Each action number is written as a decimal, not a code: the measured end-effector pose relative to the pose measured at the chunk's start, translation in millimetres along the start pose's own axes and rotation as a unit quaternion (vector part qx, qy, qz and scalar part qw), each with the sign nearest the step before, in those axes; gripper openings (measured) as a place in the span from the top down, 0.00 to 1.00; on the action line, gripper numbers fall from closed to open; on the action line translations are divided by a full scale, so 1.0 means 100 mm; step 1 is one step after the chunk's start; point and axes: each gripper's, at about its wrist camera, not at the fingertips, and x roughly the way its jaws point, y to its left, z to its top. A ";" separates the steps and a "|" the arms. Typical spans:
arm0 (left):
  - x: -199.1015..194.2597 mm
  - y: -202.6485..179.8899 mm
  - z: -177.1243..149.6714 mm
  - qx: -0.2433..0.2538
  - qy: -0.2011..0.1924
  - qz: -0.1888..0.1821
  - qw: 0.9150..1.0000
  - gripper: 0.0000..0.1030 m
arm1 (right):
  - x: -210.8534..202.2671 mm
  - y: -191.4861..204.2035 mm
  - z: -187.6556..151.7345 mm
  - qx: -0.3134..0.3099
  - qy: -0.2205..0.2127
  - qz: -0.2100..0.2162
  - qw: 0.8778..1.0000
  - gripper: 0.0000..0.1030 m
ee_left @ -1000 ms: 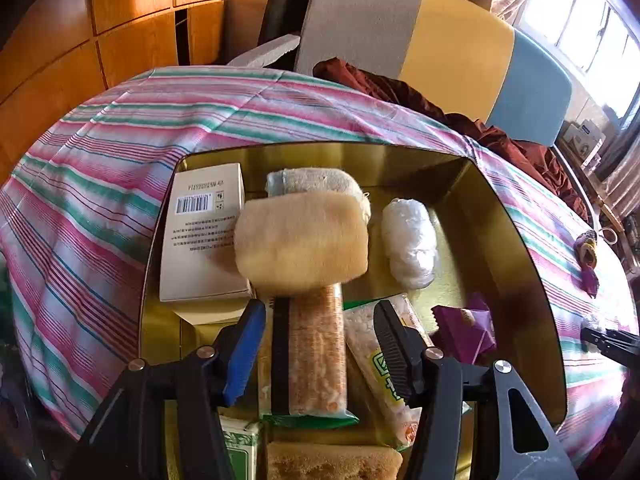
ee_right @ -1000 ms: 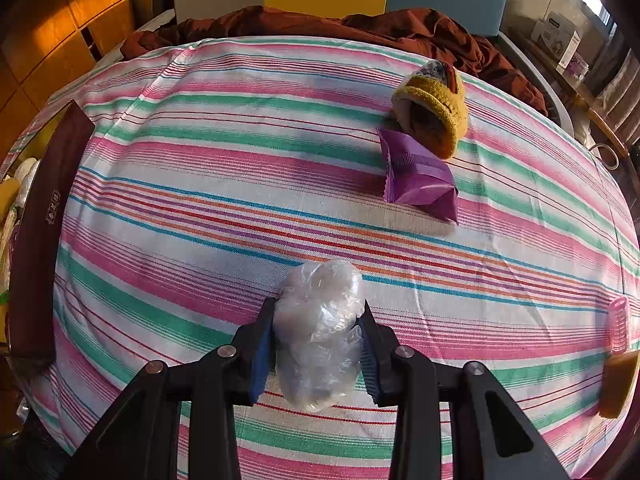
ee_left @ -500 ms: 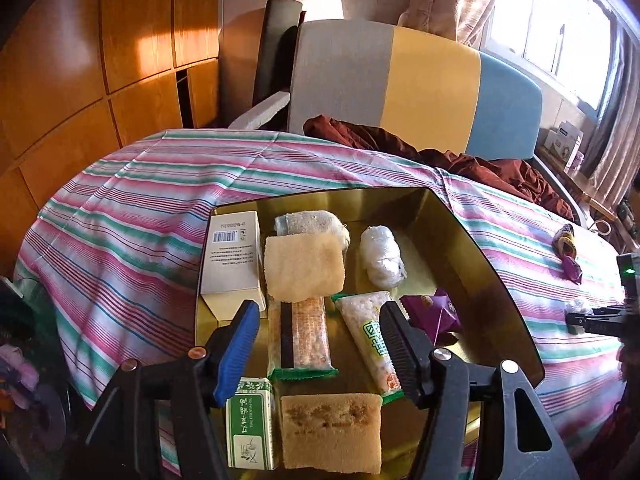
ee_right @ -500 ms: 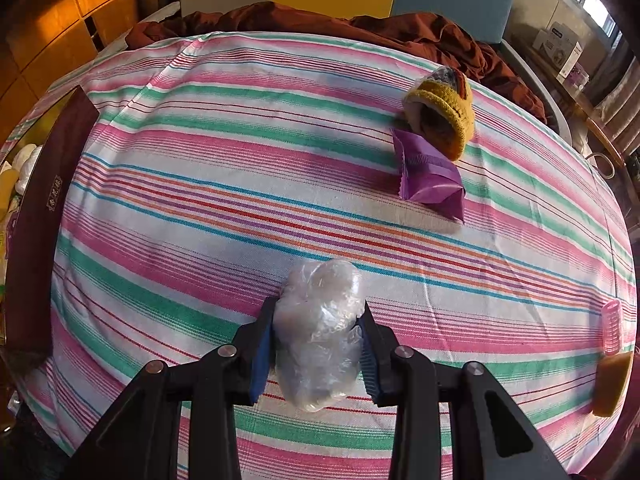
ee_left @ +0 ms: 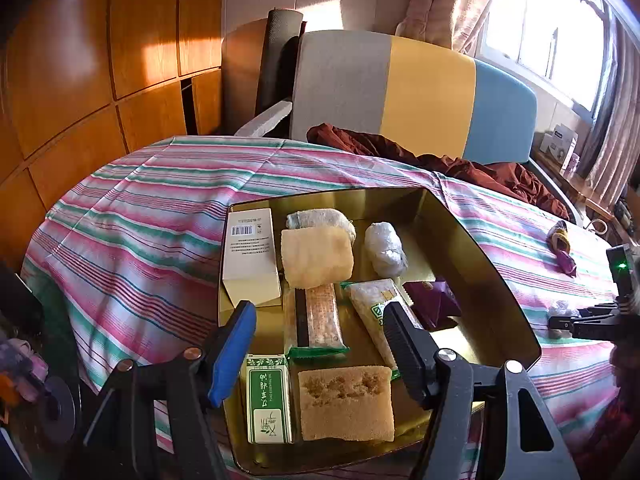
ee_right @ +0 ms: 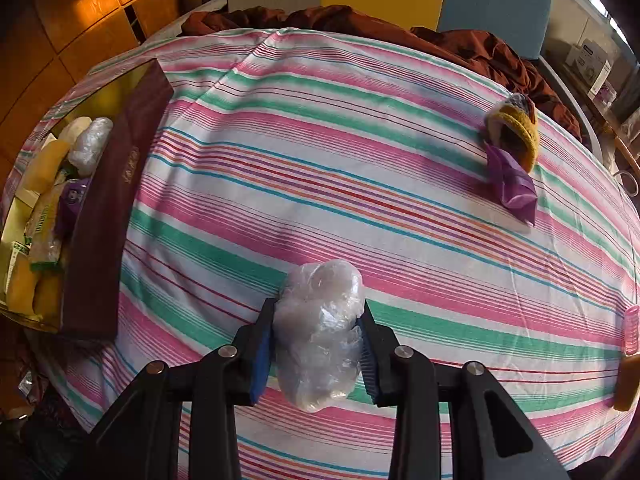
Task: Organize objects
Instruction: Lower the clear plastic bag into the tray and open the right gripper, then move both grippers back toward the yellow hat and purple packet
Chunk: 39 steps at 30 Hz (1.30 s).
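A gold-lined box [ee_left: 480,248] with a maroon outer wall [ee_right: 108,208] sits on the striped tablecloth. In it lie a white carton [ee_left: 250,256], a pale sponge [ee_left: 316,256], a plastic-wrapped bundle [ee_left: 386,250], a snack bar [ee_left: 318,320], a purple packet [ee_left: 430,304], a green carton [ee_left: 268,400] and a brown sponge [ee_left: 346,402]. My left gripper [ee_left: 320,312] hovers above the box's near half, jaws opening with nothing between them. My right gripper [ee_right: 318,308] is shut on a clear plastic-wrapped bundle [ee_right: 320,332] over the cloth, right of the box.
A yellow knitted piece [ee_right: 516,128] and a second purple packet [ee_right: 514,184] lie at the cloth's far right. A pink ridged item [ee_right: 632,330] and an orange one [ee_right: 626,384] sit at the right edge. A dark red cloth [ee_left: 440,160] and a padded chair stand behind the table.
My left gripper has drawn back and up from the box and its jaws have widened. My right gripper has carried the bundle leftward, closer to the box.
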 end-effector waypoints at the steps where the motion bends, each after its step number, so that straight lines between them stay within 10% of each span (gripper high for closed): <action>1: 0.00 0.00 -0.01 0.001 0.000 -0.001 1.000 0.35 | 0.00 0.03 0.11 0.004 -0.009 0.009 1.000 0.65; 8: -0.03 0.08 -0.02 -0.011 -0.003 -0.005 1.000 0.35 | -0.66 0.89 0.30 -0.021 -0.071 0.067 0.995 0.65; 22: -0.13 0.43 -0.10 -0.048 -0.008 0.014 0.999 0.35 | -0.33 2.43 0.75 -0.140 -0.070 0.139 0.978 0.65; 39: -0.07 0.51 -0.15 -0.056 0.003 0.021 0.998 0.35 | -0.09 2.65 0.78 -0.138 -0.055 0.134 0.980 0.38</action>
